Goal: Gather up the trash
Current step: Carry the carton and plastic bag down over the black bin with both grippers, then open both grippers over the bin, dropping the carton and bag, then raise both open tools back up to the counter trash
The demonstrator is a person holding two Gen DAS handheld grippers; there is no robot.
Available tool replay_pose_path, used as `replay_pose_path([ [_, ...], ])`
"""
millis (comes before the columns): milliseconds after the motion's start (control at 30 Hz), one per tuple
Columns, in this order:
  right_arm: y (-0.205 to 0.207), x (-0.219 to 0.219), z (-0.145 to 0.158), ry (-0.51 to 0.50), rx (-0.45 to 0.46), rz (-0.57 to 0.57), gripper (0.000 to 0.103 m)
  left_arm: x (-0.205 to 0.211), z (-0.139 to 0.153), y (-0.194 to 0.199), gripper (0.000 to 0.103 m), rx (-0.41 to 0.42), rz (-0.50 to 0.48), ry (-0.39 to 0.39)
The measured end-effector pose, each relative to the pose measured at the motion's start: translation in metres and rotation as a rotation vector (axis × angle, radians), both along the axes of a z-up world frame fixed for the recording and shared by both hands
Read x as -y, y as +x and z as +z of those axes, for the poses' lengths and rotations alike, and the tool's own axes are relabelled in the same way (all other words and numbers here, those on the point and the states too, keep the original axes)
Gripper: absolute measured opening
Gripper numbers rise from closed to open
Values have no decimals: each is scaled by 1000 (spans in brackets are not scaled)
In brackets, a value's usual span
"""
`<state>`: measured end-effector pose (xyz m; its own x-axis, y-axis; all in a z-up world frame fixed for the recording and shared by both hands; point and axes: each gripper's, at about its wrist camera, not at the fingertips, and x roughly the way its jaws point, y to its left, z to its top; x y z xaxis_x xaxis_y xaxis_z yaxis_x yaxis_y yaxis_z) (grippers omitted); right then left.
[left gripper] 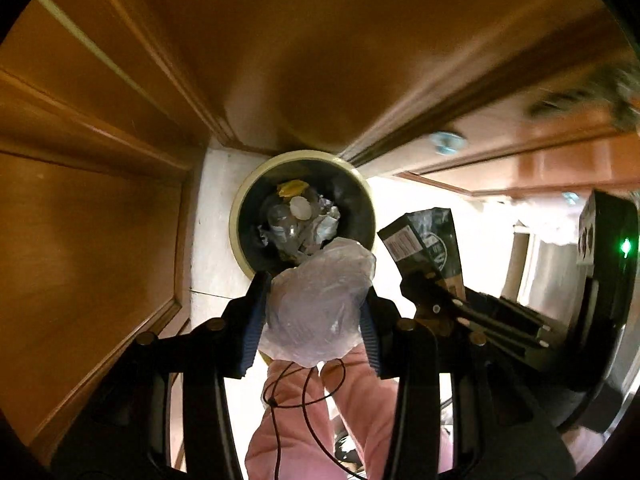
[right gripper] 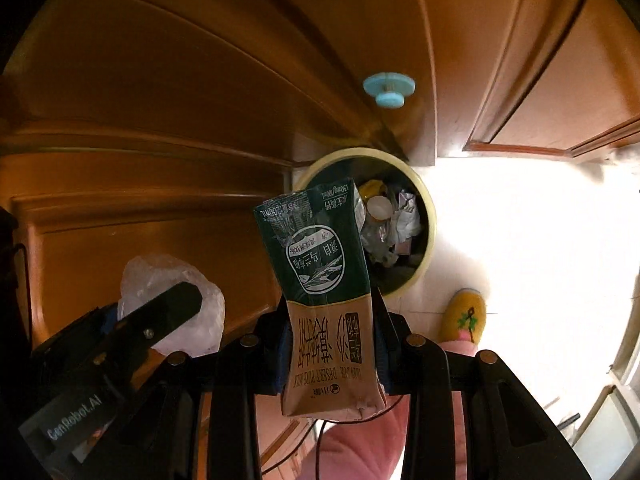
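My left gripper (left gripper: pixel 316 300) is shut on a crumpled clear plastic bag (left gripper: pixel 320 300), held just above the near rim of a round cream-rimmed trash bin (left gripper: pixel 236 216) that stands on the pale floor. The bin holds crumpled paper, a plastic bottle and a yellow scrap. My right gripper (right gripper: pixel 332 320) is shut on a flattened green and tan milk carton (right gripper: pixel 320 264), which hangs over the bin's (right gripper: pixel 428 216) left rim. In the left wrist view the carton (left gripper: pixel 424 240) sits right of the bin. In the right wrist view the bag (right gripper: pixel 140 276) and left gripper (right gripper: pixel 168 304) are at lower left.
Brown wooden cabinet doors (left gripper: pixel 100 200) rise close behind and left of the bin, one with a light blue knob (right gripper: pixel 388 88). A yellow slipper (right gripper: pixel 464 316) and pink trouser legs (left gripper: pixel 300 420) are below the grippers. Bright pale floor (right gripper: pixel 520 240) spreads to the right.
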<state>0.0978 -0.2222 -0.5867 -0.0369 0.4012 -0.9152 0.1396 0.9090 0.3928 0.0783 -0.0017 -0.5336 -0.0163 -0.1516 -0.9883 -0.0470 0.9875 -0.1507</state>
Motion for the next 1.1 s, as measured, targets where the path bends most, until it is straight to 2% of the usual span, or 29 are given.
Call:
replay_pose_path([
  [133,12,-11,-38,28,-19,5,34,-16,-31,7,51,-24,52,-29],
  [200,9,-8,-50,29,-16,18,41,-22,-44,8,57,-27,62,-32],
  [233,8,-8,-54,26,-11,25,45,-23,-46,6,59,-28,64,-30],
  [300,9,-7,-60,13,0,29,58,-25,-56,6,59,-38,64,-23],
  [367,6,-8,-61,9,16,21,64,-27,-63,6,60,-51,60,-21],
  [467,3,-6,-61,2,27,26,64,-29,-67,2,60,-56,54,-4],
  [833,-15,4,-43,-13,34,3,64,-26,-27,-11,60,-28,17,7],
  [967,-20,11,-26,-17,42,-10,64,-26,1,-17,60,-14,9,6],
  [1100,-26,17,9,-15,52,-19,64,-23,43,-26,60,4,6,5],
])
